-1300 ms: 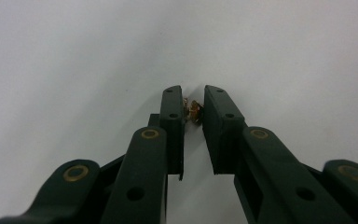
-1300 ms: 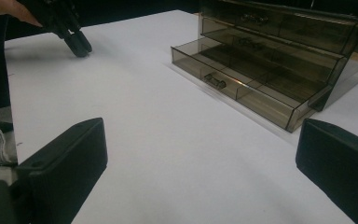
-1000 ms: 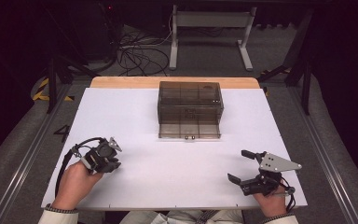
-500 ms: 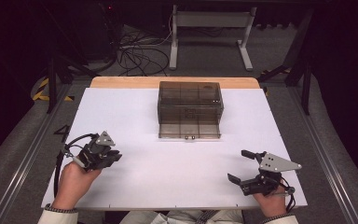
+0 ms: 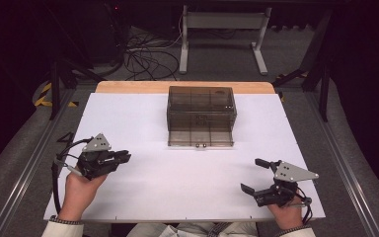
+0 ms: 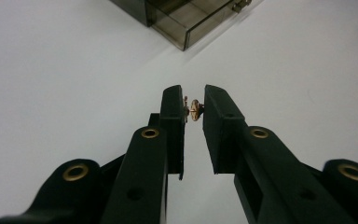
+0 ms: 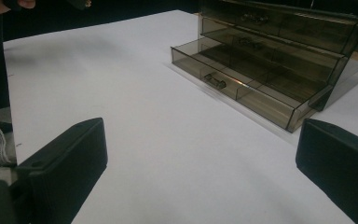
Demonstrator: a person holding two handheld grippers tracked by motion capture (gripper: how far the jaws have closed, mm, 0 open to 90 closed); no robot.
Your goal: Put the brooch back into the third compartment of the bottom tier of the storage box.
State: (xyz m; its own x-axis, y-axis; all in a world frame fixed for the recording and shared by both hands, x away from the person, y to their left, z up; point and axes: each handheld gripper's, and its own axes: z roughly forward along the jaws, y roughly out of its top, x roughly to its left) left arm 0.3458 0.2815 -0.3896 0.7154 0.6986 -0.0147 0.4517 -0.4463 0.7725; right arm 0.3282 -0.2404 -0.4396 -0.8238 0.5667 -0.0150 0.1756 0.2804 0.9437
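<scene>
A smoky see-through drawer box (image 5: 201, 109) stands at the back middle of the white table (image 5: 177, 192), its bottom drawer (image 5: 200, 138) pulled out toward me. My left gripper (image 5: 126, 157) hovers over the front left, pointing right toward the box. In the left gripper view its jaws (image 6: 195, 100) are shut on a tiny gold-coloured piece (image 6: 195, 110), with the box's corner (image 6: 186, 18) beyond. My right gripper (image 5: 252, 175) rests at the front right, open and holding nothing. The right gripper view shows the open drawer (image 7: 242, 88) between its wide-apart jaws (image 7: 200, 154).
Grey floor and rails flank the table on both sides. Behind the table are a metal stand (image 5: 222, 29) and loose cables (image 5: 148, 54). A cable loops from the left gripper over the table's left edge.
The left gripper has lifted slightly and drifted a little to the left, still closed on the small gold piece. The right gripper has stayed put.
</scene>
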